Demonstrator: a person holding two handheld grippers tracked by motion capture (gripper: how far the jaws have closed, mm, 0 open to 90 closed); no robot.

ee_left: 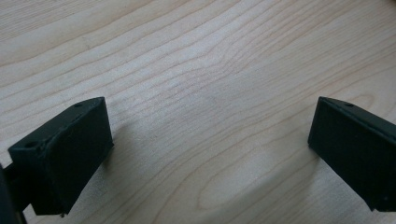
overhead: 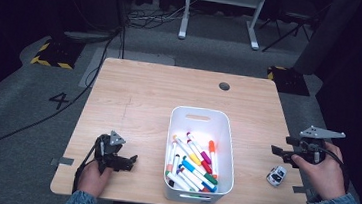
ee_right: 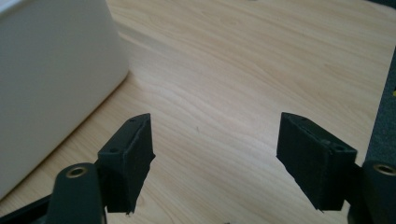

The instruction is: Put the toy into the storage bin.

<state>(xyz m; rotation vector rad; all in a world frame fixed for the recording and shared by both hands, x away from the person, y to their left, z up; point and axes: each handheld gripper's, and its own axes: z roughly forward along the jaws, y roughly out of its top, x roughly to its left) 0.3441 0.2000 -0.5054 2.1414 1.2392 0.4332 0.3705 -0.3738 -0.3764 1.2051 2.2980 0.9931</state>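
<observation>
White toy car (overhead: 276,176) beside right gripper (overhead: 279,150)

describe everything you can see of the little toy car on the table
The toy car is a small model, mostly white with dark windows and dark patches at the wheels; it is too small to make out its material or markings. It stands upright on its wheels on the wooden table, near the front right corner, angled slightly. It sits apart from the white bin and just below the right gripper, whose open jaws do not touch it.
</observation>
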